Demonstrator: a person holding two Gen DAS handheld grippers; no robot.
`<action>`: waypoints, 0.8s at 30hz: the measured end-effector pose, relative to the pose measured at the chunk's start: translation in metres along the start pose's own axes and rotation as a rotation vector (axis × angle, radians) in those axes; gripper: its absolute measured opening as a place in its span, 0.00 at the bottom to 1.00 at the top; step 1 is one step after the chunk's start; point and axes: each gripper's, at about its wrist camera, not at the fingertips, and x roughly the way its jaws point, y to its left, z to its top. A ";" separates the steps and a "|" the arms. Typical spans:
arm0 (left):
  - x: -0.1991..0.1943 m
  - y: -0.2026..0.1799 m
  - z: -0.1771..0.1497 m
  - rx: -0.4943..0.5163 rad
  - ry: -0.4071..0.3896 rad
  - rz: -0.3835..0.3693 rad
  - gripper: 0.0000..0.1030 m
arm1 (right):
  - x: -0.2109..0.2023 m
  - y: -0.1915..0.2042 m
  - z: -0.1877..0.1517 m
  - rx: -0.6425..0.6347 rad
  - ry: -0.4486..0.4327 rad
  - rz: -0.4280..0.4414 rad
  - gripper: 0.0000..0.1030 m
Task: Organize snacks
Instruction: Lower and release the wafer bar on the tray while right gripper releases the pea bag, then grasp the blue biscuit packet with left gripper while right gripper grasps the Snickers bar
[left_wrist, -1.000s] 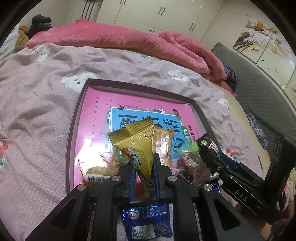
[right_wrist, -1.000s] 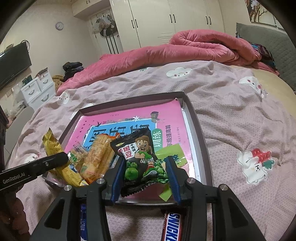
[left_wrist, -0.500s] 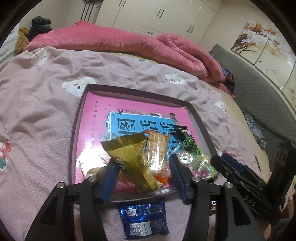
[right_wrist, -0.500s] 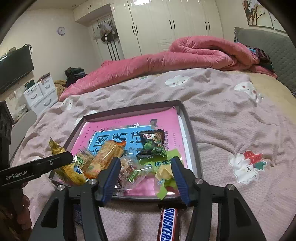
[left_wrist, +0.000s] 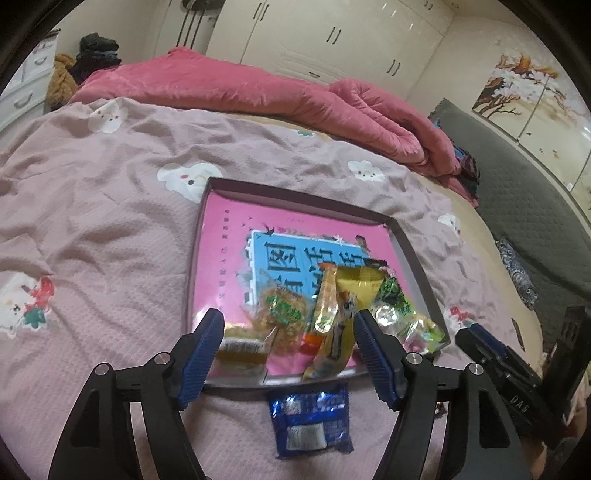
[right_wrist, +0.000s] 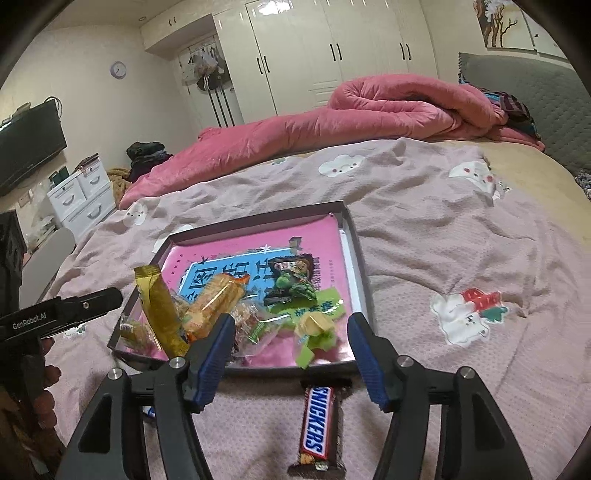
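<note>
Brown "SNICKERS" bar (right_wrist: 318, 424) beside "GenRobot.AI" tool (right_wrist: 62, 314)

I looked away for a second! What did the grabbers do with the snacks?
Both let go. The left gripper dropped the gold packet into the tray, the right gripper dropped the green-pea packet there, and both have just opened. The Snickers and blue packet stayed outside.

Snack packets (right_wrist: 221, 306) crowd the tray's (right_wrist: 360, 266) near edge — Snickers bar (right_wrist: 317, 421) lies just before it.
</note>
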 end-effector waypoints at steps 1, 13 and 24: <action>-0.001 0.001 -0.002 -0.004 0.009 -0.002 0.72 | -0.002 -0.001 -0.001 0.005 0.002 -0.001 0.65; 0.003 -0.011 -0.024 0.010 0.087 -0.042 0.75 | -0.017 -0.007 -0.013 0.011 0.016 -0.015 0.72; 0.023 -0.031 -0.052 0.064 0.206 -0.021 0.76 | -0.005 -0.008 -0.039 0.002 0.139 -0.024 0.73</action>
